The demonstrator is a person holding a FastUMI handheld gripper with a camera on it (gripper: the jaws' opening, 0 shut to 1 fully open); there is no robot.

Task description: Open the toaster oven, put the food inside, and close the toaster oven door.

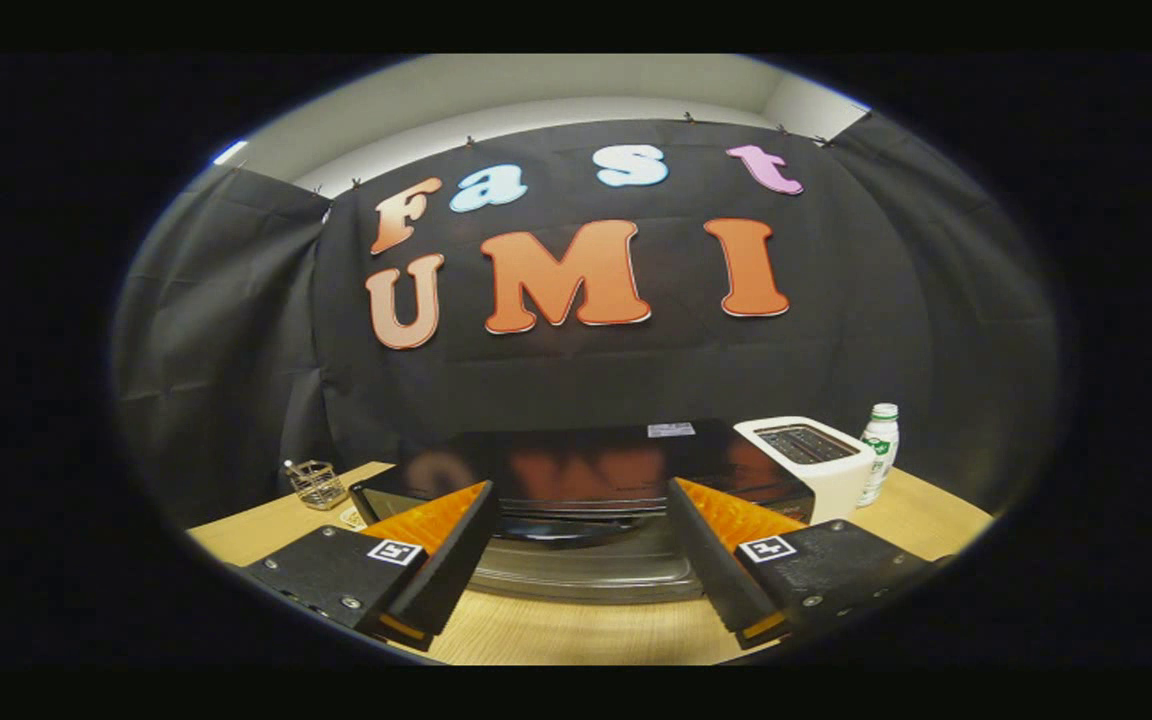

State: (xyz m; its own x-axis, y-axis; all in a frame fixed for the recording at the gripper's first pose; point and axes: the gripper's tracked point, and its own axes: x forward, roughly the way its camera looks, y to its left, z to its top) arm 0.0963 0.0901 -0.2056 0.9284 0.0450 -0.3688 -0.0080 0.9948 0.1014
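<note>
A black toaster oven point(586, 455) stands on the wooden table point(586, 630), just ahead of my fingers, and I look down on its glossy top. Its dark door handle point(576, 528) runs across the front between the two fingers, with the glass door point(586, 575) below it, facing me. From this angle I cannot tell whether the door is fully closed or slightly ajar. My gripper point(578, 490) is open, one finger on each side of the handle, and nothing is held between them.
A white slot toaster point(816, 462) stands right beside the oven, with a small white bottle with a green cap point(879, 450) behind it. A small wire basket point(316, 484) sits on the table to the oven's left. Black cloth walls close the booth behind.
</note>
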